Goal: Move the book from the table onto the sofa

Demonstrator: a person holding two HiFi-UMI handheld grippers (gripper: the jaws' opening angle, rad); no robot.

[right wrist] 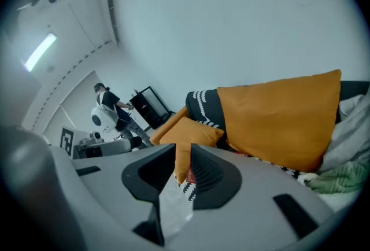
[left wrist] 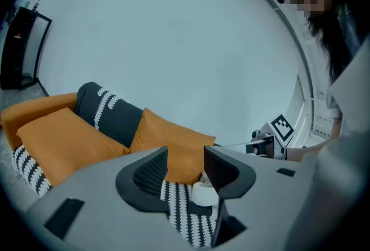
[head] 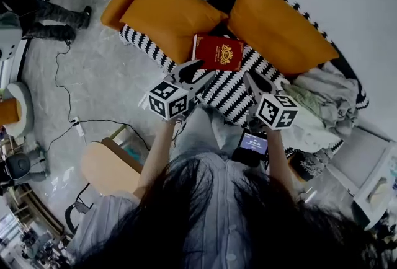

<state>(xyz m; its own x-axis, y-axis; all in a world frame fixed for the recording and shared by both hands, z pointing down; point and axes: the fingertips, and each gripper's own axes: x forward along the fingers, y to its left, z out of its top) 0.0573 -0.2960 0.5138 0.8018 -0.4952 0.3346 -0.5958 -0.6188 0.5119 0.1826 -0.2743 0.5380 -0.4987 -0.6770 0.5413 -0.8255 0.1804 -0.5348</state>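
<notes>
The red book with a gold emblem lies flat on the sofa's black-and-white striped seat, between two orange cushions. Both grippers hang in the air on the near side of it, not touching it. My left gripper points at the book's near left corner; in the left gripper view its jaws stand apart with only sofa showing between them. My right gripper is to the right of the book; in the right gripper view a narrow gap separates its jaws and nothing is held.
Orange cushions lean on the sofa back. Crumpled grey and green cloth fills the sofa's right end. A light wooden table is at my lower left, cables run over the floor, and a person stands far left.
</notes>
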